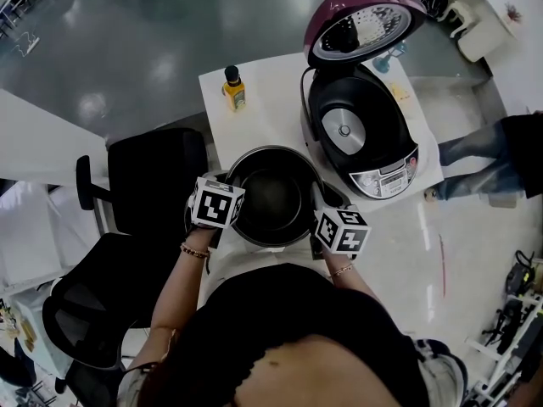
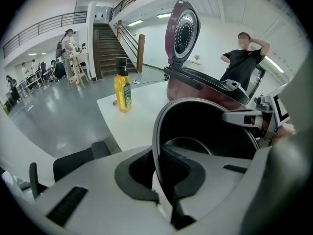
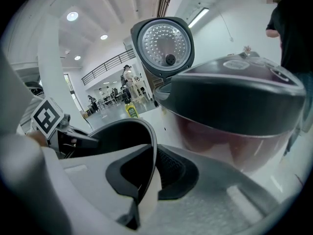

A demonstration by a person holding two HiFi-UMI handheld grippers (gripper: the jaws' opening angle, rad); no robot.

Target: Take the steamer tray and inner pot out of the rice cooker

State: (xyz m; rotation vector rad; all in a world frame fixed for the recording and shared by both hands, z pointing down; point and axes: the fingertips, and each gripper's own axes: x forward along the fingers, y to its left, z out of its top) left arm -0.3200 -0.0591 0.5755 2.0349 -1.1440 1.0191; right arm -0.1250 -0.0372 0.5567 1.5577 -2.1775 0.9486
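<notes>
Right now you hold the inner pot [image 1: 271,197] between both grippers, one on each side of its rim. Your left gripper [image 1: 231,195] is clamped on the pot's left edge. In the left gripper view the thin metal wall runs straight down between the dark pads [image 2: 178,168], and the jaws are pressed narrow on it. Your right gripper [image 1: 319,203] does the same on the opposite edge. In the right gripper view the rim passes between its pads [image 3: 171,168], with the jaws nearly together on the wall.

The pot is out of the rice cooker [image 1: 361,138] and sits over the near edge of the white table [image 1: 263,100], just in front of your body. Whether its base rests on the table or hangs above it cannot be told. Its inside is dark.

The cooker stands just beyond and to the right of the pot, on the same table. Its purple lid [image 1: 361,24] is swung fully up, and a round silver plate [image 1: 343,130] shows at the bottom of its open well.

A yellow bottle [image 1: 234,89] with a dark cap stands upright near the table's far left corner, well apart from the pot. A black chair [image 1: 153,185] is beside the table on your left. A person in a black top [image 2: 242,62] stands behind the cooker.
</notes>
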